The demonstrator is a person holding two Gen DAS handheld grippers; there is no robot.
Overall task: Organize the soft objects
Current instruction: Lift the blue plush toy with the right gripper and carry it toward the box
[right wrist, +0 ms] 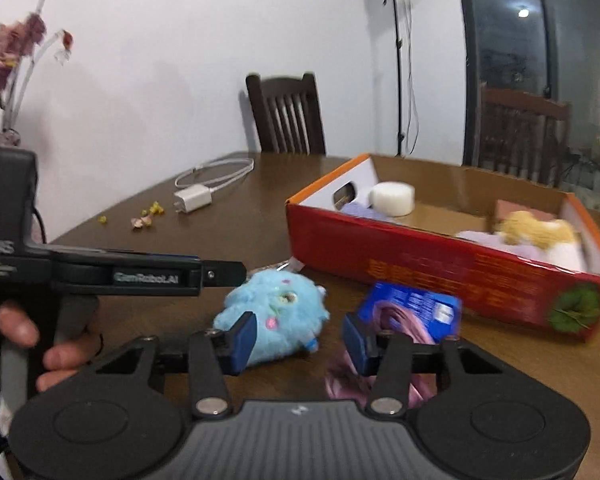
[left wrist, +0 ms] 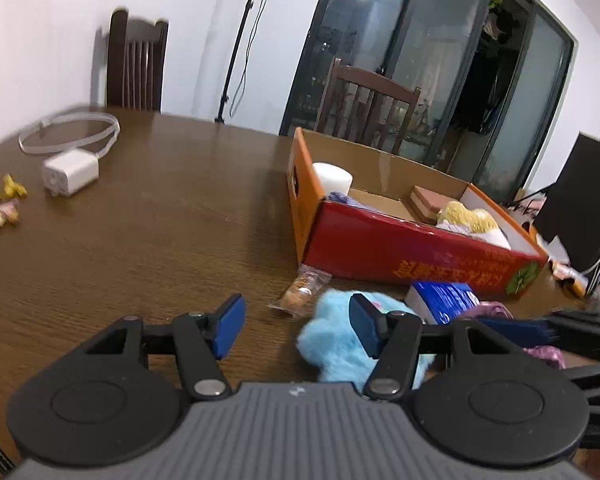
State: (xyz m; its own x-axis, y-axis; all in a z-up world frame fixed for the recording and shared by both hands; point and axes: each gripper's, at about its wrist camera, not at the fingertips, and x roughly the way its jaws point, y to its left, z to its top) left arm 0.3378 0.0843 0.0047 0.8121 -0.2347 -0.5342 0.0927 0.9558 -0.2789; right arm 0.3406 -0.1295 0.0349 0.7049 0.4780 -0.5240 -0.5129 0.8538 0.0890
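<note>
Both grippers, left and right, gape empty near one fluffy sky-blue plush with pink dots.

Indoor lighting was even and moderately bright, with ceiling lamps reflected as glare in the dark glass doors. Fisheye distortion curved both views' edges; the right wrist view showed motion blur on the red box.

White charger with coiled cable on the far side of the wood table. Yellow and pink petal bits just beside it. Two dark chairs at the table. Light stand by the wall, dried flowers at the left edge.
</note>
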